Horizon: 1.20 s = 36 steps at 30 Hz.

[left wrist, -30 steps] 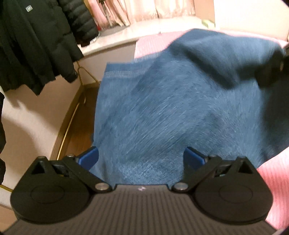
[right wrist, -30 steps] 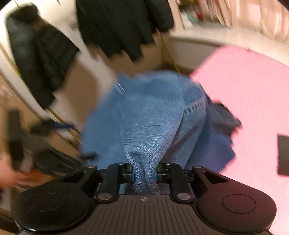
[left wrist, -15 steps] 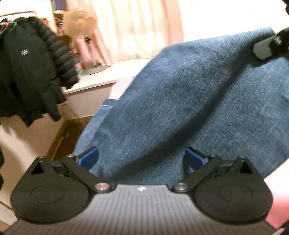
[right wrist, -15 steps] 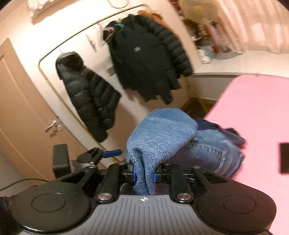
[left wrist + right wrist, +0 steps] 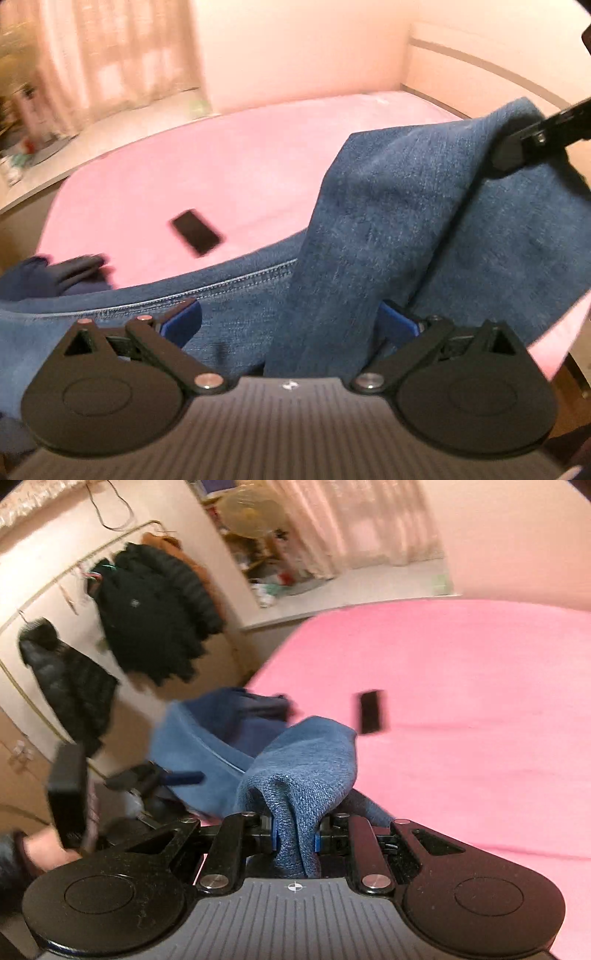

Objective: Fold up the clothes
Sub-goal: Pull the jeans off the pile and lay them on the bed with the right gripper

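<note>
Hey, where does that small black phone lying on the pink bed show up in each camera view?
Left wrist view: the black phone lies left of centre on the pink bed, left of the hanging jeans.
Right wrist view: the phone sits right of centre, just above the bunched denim.
Shared landmark: the jeans, beside the phone in both views.

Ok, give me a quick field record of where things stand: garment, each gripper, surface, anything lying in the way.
garment: jeans, lifted and draped above the bed
right gripper: shut on a bunched fold of the jeans
left gripper: pads wide apart, denim lying between them, not pinched
surface: pink bed, mostly bare
in the way: phone lying flat on the bed
also: dark clothes at the bed's edge
</note>
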Each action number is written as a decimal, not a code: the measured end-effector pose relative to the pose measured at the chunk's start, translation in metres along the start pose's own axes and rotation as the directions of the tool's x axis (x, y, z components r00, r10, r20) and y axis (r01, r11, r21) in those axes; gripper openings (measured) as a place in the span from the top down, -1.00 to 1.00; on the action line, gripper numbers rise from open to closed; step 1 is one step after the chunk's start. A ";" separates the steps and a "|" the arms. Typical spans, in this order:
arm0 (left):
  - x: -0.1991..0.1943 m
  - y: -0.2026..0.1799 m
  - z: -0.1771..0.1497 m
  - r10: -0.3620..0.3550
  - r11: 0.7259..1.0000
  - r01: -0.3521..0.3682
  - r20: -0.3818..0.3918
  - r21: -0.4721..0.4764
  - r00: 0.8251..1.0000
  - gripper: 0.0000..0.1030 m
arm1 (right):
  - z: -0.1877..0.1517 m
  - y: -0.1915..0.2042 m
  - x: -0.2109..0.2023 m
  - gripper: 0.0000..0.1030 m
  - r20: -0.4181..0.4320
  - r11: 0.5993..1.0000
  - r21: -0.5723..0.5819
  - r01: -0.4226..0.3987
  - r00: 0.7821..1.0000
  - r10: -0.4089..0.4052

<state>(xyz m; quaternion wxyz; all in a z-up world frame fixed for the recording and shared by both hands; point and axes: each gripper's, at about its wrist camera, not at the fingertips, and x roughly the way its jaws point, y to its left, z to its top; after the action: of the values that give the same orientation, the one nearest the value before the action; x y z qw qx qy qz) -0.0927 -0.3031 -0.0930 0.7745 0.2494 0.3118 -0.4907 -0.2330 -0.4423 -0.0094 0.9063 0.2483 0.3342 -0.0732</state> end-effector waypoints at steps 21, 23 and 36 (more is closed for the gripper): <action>0.094 -0.098 -0.010 -0.191 0.923 0.244 -0.195 0.298 0.962 -0.95 | -0.168 -0.109 -0.071 -0.57 -0.347 0.794 0.205 0.573 0.801 -0.488; 0.100 -0.096 -0.012 -0.193 0.922 0.247 -0.200 0.297 0.961 -0.95 | -0.151 -0.106 -0.047 -0.57 -0.325 0.818 0.191 0.542 0.821 -0.469; 0.151 -0.083 -0.058 -0.059 0.988 0.098 -0.297 0.119 0.953 -0.95 | -0.077 -0.135 0.183 -0.92 -0.384 0.947 -0.214 0.238 0.871 -0.306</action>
<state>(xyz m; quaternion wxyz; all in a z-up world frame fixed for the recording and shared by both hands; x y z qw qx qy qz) -0.1337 -0.3870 -0.2491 0.6815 0.3575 0.3992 -0.4984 -0.1772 -0.5145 -0.2315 0.8126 0.1349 0.5543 -0.1190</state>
